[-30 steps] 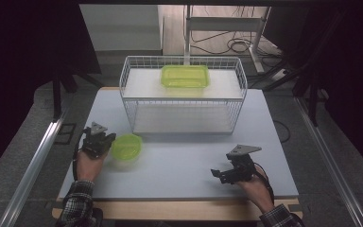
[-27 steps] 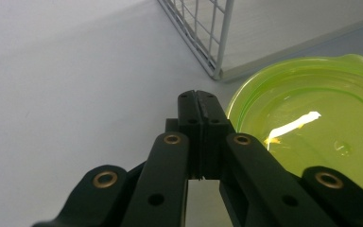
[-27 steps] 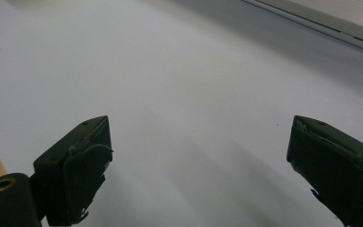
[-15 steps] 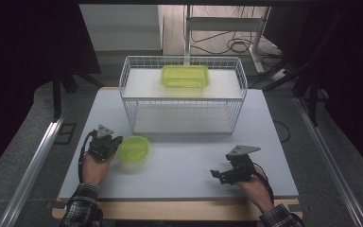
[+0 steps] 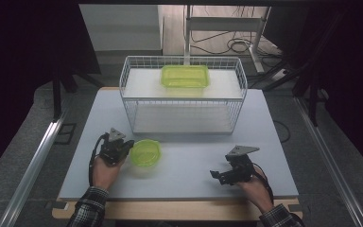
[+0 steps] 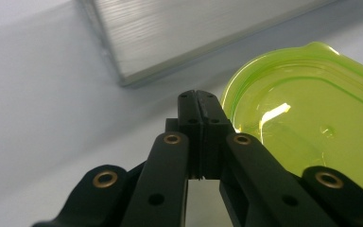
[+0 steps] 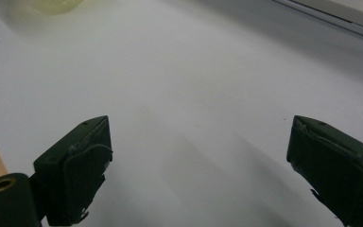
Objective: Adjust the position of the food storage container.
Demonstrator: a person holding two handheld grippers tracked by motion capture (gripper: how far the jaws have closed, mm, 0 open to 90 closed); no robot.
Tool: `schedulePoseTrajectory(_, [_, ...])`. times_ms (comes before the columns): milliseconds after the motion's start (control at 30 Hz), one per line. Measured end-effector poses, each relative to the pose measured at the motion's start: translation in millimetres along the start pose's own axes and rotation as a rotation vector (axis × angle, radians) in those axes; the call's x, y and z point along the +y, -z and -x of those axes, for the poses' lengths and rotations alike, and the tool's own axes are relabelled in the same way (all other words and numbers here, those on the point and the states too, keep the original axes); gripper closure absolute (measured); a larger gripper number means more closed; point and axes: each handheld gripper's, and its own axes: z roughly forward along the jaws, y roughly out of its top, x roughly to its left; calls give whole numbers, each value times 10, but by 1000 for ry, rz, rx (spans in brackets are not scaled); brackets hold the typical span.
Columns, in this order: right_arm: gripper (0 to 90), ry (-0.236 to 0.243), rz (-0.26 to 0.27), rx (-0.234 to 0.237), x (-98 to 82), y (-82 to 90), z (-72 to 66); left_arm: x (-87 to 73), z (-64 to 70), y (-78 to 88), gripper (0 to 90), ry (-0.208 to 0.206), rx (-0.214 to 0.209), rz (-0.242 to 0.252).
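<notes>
A round, shallow, translucent green container [image 5: 145,152] [image 6: 307,113] lies on the white table, front left of centre. My left gripper [image 5: 127,145] [image 6: 198,97] is shut with nothing between its jaws. Its tip lies against the container's left rim. My right gripper [image 5: 217,176] [image 7: 198,161] rests low over the table at the front right. It is open, and between its fingers I see bare table. A rectangular green container [image 5: 185,75] sits on top of the white wire basket [image 5: 182,118] at the back of the table.
The wire basket spans the back middle of the table, and its base edge [image 6: 194,38] shows ahead of my left gripper. The table's wooden front edge [image 5: 170,208] runs below both hands. Dark floor, a metal rail [image 5: 33,165] and cables surround the table.
My left gripper has slid to the right, towards the table's middle, and the round green container has moved along with it. The right gripper has stayed in place.
</notes>
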Motion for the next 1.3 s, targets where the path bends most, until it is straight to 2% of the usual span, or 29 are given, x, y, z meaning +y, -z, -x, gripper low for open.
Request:
schedulePoseTrajectory(200, [76,2,-3,0,-1,-3,-1,47,183,-52,900,-26,-35,-3])
schedulePoseTrajectory(500, [76,-1,-7,2,-8,-10,6,92,449,-95,900,-44,-96,-10])
schedulePoseTrajectory(567, [76,0,-9,2,-8,-10,6,106,495,-105,900,-61,-107,-9])
schedulePoseTrajectory(667, [76,-2,-9,1,-10,-7,4,98,438,-85,891,-71,-84,-14])
schedulePoseTrajectory(733, [75,-3,-8,-1,-11,-3,6,70,377,-63,891,-57,-76,-18])
schedulePoseTrajectory(833, [75,-7,-7,-1,-11,-1,13,-19,322,-43,895,-36,-102,-45])
schedulePoseTrajectory(933, [75,-6,-7,-2,-13,-3,11,-112,363,-46,895,-40,-145,-81])
schedulePoseTrajectory(1033, [75,-5,-9,-4,-13,-4,10,-176,448,-56,893,-66,-187,-111])
schedulePoseTrajectory(1133, [75,-9,-5,-4,-15,-5,10,-202,529,-75,891,-94,-204,-136])
schedulePoseTrajectory(1300, [75,-9,-10,-3,-15,-10,7,-170,621,-134,891,-99,-233,-138])
